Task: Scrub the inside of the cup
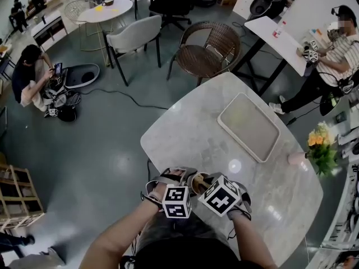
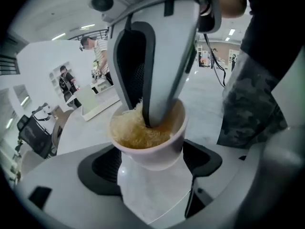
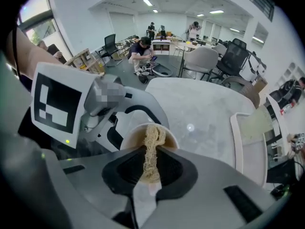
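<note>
Left gripper view: small white ceramic cup (image 2: 143, 157), at near edge of pale marble table (image 1: 190, 144), is clamped in left gripper (image 2: 151, 168); right gripper (image 3: 150, 168) pinches tan fibrous scrubber (image 3: 151, 149) inside it, scrubbing apparently midway.

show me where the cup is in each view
Head view: cup bottom centre, at the table's near edge.
Left gripper view: dead centre, clamped in the left gripper.
Right gripper view: centre, just past the right gripper, scrubber inside.
Shared landmark: tray.
</note>
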Available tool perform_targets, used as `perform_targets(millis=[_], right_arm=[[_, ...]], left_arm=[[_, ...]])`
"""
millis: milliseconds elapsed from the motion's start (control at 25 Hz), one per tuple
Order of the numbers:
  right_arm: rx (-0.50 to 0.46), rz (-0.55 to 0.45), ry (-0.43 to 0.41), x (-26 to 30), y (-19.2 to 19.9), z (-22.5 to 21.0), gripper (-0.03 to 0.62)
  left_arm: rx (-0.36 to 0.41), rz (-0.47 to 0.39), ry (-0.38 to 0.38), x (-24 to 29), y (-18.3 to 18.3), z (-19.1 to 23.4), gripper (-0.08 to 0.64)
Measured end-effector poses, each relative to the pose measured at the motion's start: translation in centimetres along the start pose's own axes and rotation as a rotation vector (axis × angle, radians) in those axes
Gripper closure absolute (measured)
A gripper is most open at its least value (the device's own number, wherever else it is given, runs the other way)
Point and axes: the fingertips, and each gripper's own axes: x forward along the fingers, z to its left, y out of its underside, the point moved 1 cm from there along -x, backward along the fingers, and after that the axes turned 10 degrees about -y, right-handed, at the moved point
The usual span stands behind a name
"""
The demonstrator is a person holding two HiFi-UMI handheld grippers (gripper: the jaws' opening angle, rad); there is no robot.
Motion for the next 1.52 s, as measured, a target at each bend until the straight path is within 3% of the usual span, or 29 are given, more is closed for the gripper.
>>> perform_targets(millis=[120,240,480,640,760,1040,1320,1520], right_arm=[[-0.051,0.025,-0.04,0.8,0.0,0.4,0.531],[-0.045,-0.019,-0.103,0.9,0.1,0.7,0.532],[0.043,-0.21,-0.217,-3.1,-0.9,0.8,0.531],[0.082,-0.251,-0.209,-4.4,-1.2,0.6,0.531],[0.1,-0.207,-0.161,-3.9,-0.8,0.2,0.531],[0.04,-0.036,-0.073,-2.1,0.6,0.1,0.531],[0.021,0.016,-0.052,-1.7,1.1,0.3,0.531],[0.062,0.019,-0.031,-1.9,1.5,0.2,0.531]], left_arm=[[-0.023,0.013,0.01,0.1,0.0,0.0,0.163],[-0.077,0.021,-0.022,0.3,-0.1,-0.1,0.163],[-0.358,0.056,-0.161,0.0,0.4,0.2,0.177],[-0.518,0.111,-0.246,-0.6,1.1,-0.3,0.215],[-0.565,0.131,-0.271,-1.0,0.9,-0.7,0.229],[-0.492,0.105,-0.225,-2.2,-0.4,-2.5,0.264],[-0.454,0.086,-0.138,-2.6,-0.7,-3.7,0.264],[-0.324,0.067,-0.097,-1.8,0.1,-2.0,0.235]])
